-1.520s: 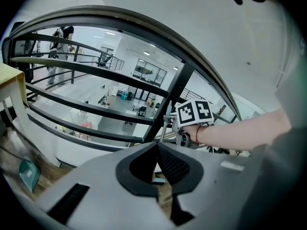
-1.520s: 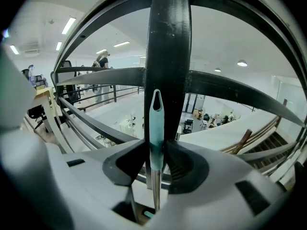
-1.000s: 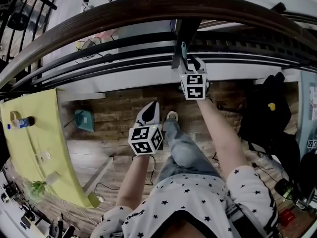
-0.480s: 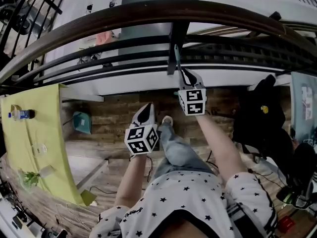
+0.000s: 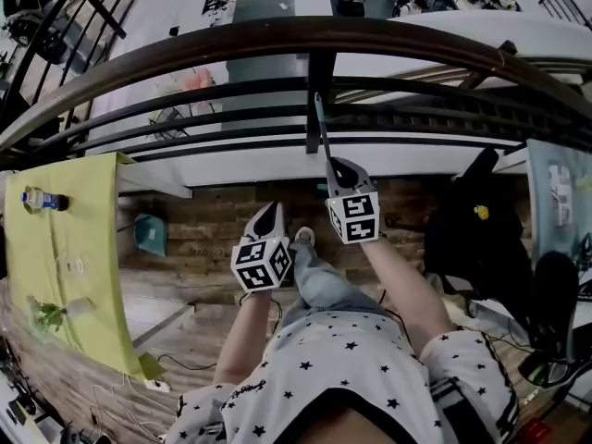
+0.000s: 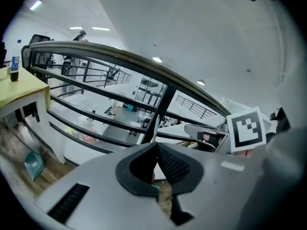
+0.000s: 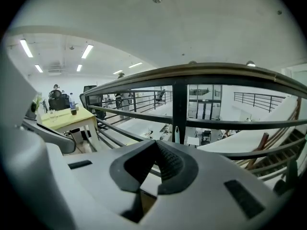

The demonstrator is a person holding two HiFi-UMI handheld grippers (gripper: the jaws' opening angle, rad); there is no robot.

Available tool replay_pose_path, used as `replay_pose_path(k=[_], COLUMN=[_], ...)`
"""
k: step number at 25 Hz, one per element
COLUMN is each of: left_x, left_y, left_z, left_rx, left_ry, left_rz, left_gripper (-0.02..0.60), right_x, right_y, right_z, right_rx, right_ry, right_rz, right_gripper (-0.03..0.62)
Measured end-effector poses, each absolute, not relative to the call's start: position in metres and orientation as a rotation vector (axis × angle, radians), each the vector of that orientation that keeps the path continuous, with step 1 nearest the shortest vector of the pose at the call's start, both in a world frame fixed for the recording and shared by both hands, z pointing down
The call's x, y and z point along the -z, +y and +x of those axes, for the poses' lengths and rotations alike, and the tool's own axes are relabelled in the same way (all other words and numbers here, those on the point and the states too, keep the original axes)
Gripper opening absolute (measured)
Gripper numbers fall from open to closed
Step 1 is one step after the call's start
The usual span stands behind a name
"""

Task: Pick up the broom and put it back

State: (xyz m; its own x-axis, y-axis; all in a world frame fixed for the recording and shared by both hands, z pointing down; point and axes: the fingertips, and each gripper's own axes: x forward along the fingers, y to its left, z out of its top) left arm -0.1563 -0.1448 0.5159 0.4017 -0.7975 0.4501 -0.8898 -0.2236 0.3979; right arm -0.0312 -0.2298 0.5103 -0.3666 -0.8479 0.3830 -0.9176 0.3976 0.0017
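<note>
The broom's thin pale handle [image 5: 322,128] leans upright against the black railing post [image 5: 319,81]; its head is hidden behind my right gripper and arm. The handle's tip [image 7: 176,134] shows just beyond the right jaws, not touching them. My right gripper [image 5: 337,165] sits just in front of the handle. Its jaws have just been closing, and they are shut [image 7: 156,143] with nothing between them. My left gripper [image 5: 271,209] hangs lower left over the person's shoe. It is shut [image 6: 157,146], and the handle [image 6: 154,122] stands well beyond it.
A dark curved railing [image 5: 277,40] runs across in front, with a drop to a lower floor behind it. A yellow table [image 5: 65,248] carrying a bottle [image 5: 42,200] stands at the left. A teal dustpan [image 5: 148,233] lies on the wooden floor. A black bag [image 5: 472,239] and cables sit right.
The right jaws stood open beside the handle a second ago and have come together. Both grippers have risen and drawn back from the post. The handle stays against the railing.
</note>
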Motion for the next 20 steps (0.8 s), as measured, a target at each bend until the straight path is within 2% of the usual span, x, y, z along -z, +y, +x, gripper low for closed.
replay_pose_path(k=[20], left_x=[-0.466], left_y=[-0.061], left_z=[-0.121], left_rx=[-0.181], left_ry=[-1.447], left_rz=[2.079], left_gripper=[0.011], right_x=[-0.439], right_y=[-0.104], right_z=[-0.032], right_rx=[-0.390], right_ry=[-2.484], right_rz=[1.395], right_gripper=[-0.006])
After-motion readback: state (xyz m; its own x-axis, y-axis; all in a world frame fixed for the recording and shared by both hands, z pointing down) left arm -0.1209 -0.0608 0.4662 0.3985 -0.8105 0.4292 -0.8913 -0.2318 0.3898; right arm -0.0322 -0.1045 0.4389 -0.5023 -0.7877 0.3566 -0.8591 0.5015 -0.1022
